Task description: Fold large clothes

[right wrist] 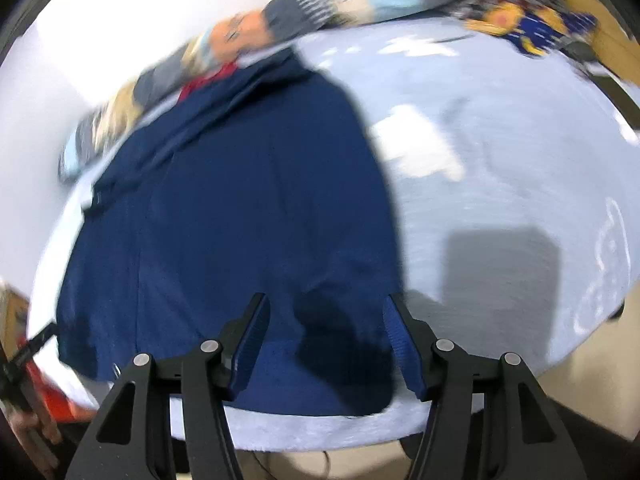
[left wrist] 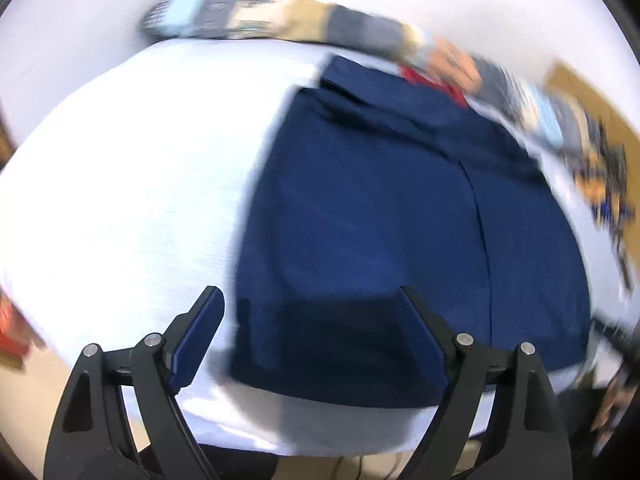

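A large navy blue garment lies folded into a long strip on a pale blue bed cover. It also shows in the right wrist view. A red piece shows at its far end. My left gripper is open above the garment's near left corner, holding nothing. My right gripper is open above the garment's near right corner, holding nothing. Both views are blurred by motion.
A patterned blanket or pillow row lies along the far edge of the bed by the white wall; it also shows in the right wrist view. A yellow and blue patterned item lies at the far right. An orange object sits left of the bed.
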The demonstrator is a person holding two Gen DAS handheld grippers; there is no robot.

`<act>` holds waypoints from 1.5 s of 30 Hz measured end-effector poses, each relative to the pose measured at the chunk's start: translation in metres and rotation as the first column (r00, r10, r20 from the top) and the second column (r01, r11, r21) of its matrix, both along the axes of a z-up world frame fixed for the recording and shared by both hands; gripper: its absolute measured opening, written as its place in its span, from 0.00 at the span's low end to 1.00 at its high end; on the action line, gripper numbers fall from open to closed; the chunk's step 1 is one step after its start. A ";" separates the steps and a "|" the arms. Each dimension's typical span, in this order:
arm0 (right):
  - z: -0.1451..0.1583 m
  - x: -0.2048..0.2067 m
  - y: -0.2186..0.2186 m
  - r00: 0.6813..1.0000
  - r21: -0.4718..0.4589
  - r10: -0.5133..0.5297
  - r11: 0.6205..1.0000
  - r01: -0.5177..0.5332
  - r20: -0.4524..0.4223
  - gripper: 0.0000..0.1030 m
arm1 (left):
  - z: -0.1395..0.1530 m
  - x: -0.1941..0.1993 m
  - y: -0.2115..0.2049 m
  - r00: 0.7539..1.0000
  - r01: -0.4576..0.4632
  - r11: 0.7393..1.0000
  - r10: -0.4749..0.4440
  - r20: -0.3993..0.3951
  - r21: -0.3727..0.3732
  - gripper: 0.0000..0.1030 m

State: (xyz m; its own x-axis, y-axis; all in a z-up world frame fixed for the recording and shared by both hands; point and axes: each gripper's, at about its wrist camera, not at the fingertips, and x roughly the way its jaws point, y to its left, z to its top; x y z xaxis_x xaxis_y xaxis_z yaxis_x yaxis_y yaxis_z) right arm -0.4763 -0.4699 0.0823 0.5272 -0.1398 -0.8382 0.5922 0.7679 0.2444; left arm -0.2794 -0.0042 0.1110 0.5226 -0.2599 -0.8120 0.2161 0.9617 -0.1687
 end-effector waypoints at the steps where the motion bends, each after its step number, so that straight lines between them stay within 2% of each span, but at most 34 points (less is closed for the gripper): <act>1: -0.005 -0.004 -0.008 0.999 0.012 -0.029 1.000 0.029 -0.024 0.62 | -0.004 0.007 0.012 0.999 -0.040 0.999 0.040 -0.027 -0.008 0.85; 3: -0.017 -0.006 -0.018 0.997 0.083 -0.058 0.995 0.061 -0.044 0.62 | -0.022 0.020 0.027 0.988 -0.087 0.996 0.084 -0.132 -0.015 0.85; 4: -0.023 -0.010 -0.023 0.996 0.122 -0.073 0.989 0.078 -0.046 0.62 | -0.030 0.023 0.034 0.980 -0.111 0.993 0.102 -0.171 -0.041 0.85; 6: -0.034 -0.014 -0.031 0.996 0.221 -0.085 0.971 0.091 -0.039 0.62 | -0.044 0.031 0.048 0.965 -0.159 0.977 0.122 -0.234 -0.144 0.85; 7: -0.038 -0.015 -0.033 0.996 0.271 -0.088 0.958 0.093 -0.030 0.65 | -0.054 0.036 0.054 0.949 -0.190 0.961 0.128 -0.288 -0.202 0.85; 9: -0.038 -0.015 -0.032 0.997 0.313 -0.083 0.946 0.080 -0.005 0.67 | -0.064 0.042 0.059 0.930 -0.229 0.928 0.120 -0.348 -0.292 0.85; 10: -0.039 -0.013 -0.029 0.998 0.337 -0.056 0.940 0.049 0.010 0.66 | -0.063 0.045 0.058 0.930 -0.230 0.915 0.106 -0.352 -0.331 0.85; 12: -0.041 -0.005 -0.013 0.998 0.401 0.012 0.915 -0.034 0.056 0.67 | -0.059 0.045 0.051 0.937 -0.192 0.906 0.055 -0.344 -0.377 0.85; 14: -0.038 -0.002 -0.009 0.993 0.409 0.054 0.908 -0.092 0.102 0.66 | -0.054 0.043 0.038 0.945 -0.132 0.900 -0.012 -0.327 -0.415 0.84; 15: -0.037 -0.002 -0.008 0.990 0.421 0.063 0.901 -0.109 0.123 0.66 | -0.050 0.042 0.029 0.951 -0.106 0.921 -0.017 -0.309 -0.376 0.84; 17: -0.038 -0.003 -0.012 0.992 0.416 0.052 0.904 -0.096 0.117 0.63 | -0.050 0.040 0.017 0.961 -0.070 0.966 -0.001 -0.276 -0.247 0.84; 21: -0.046 0.000 -0.013 0.997 0.382 0.048 0.922 -0.065 0.055 0.45 | -0.056 0.038 0.005 0.967 -0.046 0.991 0.013 -0.253 -0.126 0.84; 22: -0.044 0.003 -0.011 0.996 0.374 0.069 0.924 -0.086 0.059 0.35 | -0.057 0.036 0.000 0.969 -0.030 0.994 0.004 -0.247 -0.102 0.84; 23: -0.042 0.006 -0.006 0.993 0.353 0.099 0.929 -0.113 0.058 0.31 | -0.059 0.031 -0.004 0.972 -0.006 0.997 -0.012 -0.235 -0.073 0.84; 24: -0.040 0.008 -0.004 0.991 0.338 0.117 0.932 -0.132 0.065 0.19 | -0.056 0.028 -0.010 0.975 0.020 0.998 -0.033 -0.219 -0.061 0.82; 25: -0.034 0.009 0.001 0.985 0.319 0.140 0.933 -0.165 0.099 0.18 | -0.051 0.025 -0.014 0.978 0.050 0.995 -0.066 -0.200 -0.082 0.74; 26: -0.030 0.009 0.003 0.980 0.307 0.154 0.933 -0.186 0.126 0.17 | -0.045 0.022 -0.017 0.980 0.078 0.992 -0.095 -0.177 -0.101 0.70; 27: -0.025 0.010 0.006 0.975 0.287 0.170 0.936 -0.205 0.145 0.17 | -0.041 0.020 -0.019 0.982 0.095 0.991 -0.109 -0.151 -0.093 0.62; 28: -0.021 0.011 0.009 0.973 0.257 0.182 0.942 -0.214 0.145 0.17 | -0.039 0.020 -0.021 0.985 0.101 0.993 -0.109 -0.133 -0.065 0.61; 30: -0.027 0.013 0.010 0.977 0.254 0.178 0.946 -0.202 0.116 0.17 | -0.044 0.026 -0.020 0.985 0.081 0.996 -0.086 -0.150 -0.037 0.61; 32: -0.033 0.015 0.007 0.983 0.259 0.162 0.949 -0.180 0.087 0.17 | -0.052 0.037 -0.014 0.980 0.036 0.998 -0.046 -0.193 -0.056 0.61; 33: -0.035 0.017 0.007 0.986 0.261 0.152 0.951 -0.167 0.074 0.23 | -0.054 0.039 -0.009 0.978 0.016 0.997 -0.033 -0.205 -0.081 0.62; 35: -0.041 0.016 0.000 0.991 0.303 0.120 0.944 -0.134 0.064 0.25 | -0.056 0.037 -0.005 0.975 0.013 0.993 -0.038 -0.220 -0.115 0.71; 36: -0.043 0.015 -0.002 0.993 0.323 0.103 0.939 -0.118 0.063 0.27 | -0.058 0.036 -0.007 0.973 0.024 0.992 -0.052 -0.225 -0.125 0.83; 39: -0.047 0.009 -0.007 0.994 0.358 0.080 0.928 -0.100 0.070 0.27 | -0.057 0.029 -0.021 0.979 0.073 0.995 -0.083 -0.186 -0.062 0.85; 41: -0.047 0.008 -0.007 0.993 0.359 0.084 0.927 -0.109 0.084 0.22 | -0.053 0.025 -0.027 0.985 0.095 0.995 -0.096 -0.140 -0.015 0.65; 42: -0.044 0.009 -0.005 0.989 0.355 0.102 0.925 -0.133 0.103 0.14 | -0.049 0.025 -0.028 0.988 0.099 0.995 -0.099 -0.122 -0.008 0.45; 43: -0.037 0.009 0.000 0.984 0.313 0.125 0.937 -0.159 0.124 0.13 | -0.045 0.024 -0.026 0.990 0.097 0.995 -0.099 -0.105 -0.019 0.28; 45: -0.030 0.007 0.002 0.979 0.272 0.142 0.946 -0.178 0.146 0.12 | -0.046 0.029 -0.024 0.989 0.092 0.995 -0.096 -0.113 -0.039 0.28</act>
